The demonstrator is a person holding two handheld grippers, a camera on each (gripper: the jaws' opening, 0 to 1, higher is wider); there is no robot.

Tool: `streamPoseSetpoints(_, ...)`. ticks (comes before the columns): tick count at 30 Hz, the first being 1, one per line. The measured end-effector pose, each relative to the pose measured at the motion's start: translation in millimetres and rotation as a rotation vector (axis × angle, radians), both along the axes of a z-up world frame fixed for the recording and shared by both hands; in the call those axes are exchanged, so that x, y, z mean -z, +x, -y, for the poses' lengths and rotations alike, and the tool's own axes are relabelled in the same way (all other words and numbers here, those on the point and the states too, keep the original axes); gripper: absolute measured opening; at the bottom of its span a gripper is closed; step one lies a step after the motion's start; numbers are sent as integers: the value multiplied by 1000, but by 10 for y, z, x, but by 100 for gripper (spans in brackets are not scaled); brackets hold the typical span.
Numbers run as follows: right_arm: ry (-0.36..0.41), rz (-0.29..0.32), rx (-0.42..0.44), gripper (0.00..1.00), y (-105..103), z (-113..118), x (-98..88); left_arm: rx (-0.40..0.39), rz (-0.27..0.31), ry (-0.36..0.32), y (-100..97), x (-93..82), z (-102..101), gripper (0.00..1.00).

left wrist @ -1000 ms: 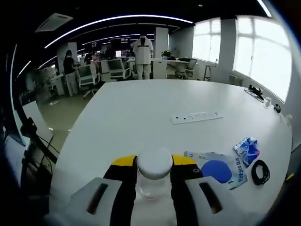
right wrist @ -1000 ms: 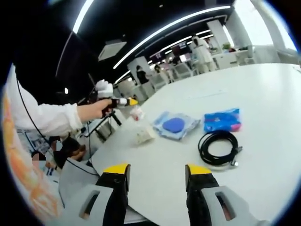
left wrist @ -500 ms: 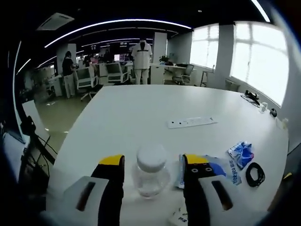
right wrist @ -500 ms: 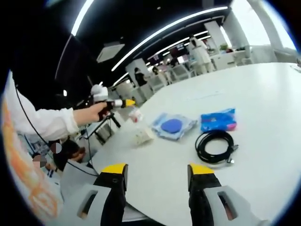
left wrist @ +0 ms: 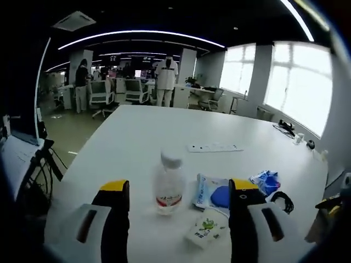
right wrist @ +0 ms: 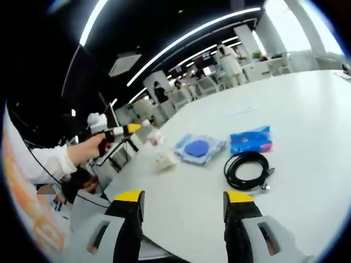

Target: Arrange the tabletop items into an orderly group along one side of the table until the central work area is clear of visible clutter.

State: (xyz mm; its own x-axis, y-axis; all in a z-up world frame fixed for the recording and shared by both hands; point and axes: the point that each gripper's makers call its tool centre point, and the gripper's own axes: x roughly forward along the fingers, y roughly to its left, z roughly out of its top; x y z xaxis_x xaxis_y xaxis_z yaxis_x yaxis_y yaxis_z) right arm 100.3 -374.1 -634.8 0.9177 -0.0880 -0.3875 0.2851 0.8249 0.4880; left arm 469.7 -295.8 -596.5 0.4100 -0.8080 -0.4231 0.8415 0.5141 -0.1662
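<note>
Left gripper (left wrist: 178, 192) jaws are gaping around nothing — bottle (left wrist: 168, 183) standing at twelve o'clock; right gripper (right wrist: 185, 200) gaping too.

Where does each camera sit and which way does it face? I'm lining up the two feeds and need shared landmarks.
Left gripper view: rides the left gripper, looking down the white table at a clear plastic bottle with a white cap standing between its open yellow-tipped fingers.
Right gripper view: rides the right gripper, facing across the table edge toward a coiled black cable; the person's white sleeve and the left gripper show.
Shared: bottle, clear packet holding a blue disc, cable.
</note>
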Motion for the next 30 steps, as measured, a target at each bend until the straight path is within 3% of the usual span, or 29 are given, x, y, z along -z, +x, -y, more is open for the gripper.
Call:
streamPoseSetpoints(13, 9, -1, 61, 56, -161, 138, 1, 63, -21, 7, -465, 148, -416, 71)
streamPoseSetpoints(20, 26, -11, 94, 53, -194, 153, 5, 69, -55, -7, -567, 220, -547, 68)
streamPoseSetpoints(24, 38, -16, 100, 50, -180, 123, 24, 77, -85, -18, -605, 284, -599, 64)
streamPoseSetpoints(27, 47, -15, 108, 47, -176, 101, 33, 104, -136, -9, -678, 383, -626, 53)
streamPoseSetpoints(30, 56, -14, 122, 47, -168, 100, 36, 101, -136, -18, -685, 399, -653, 52)
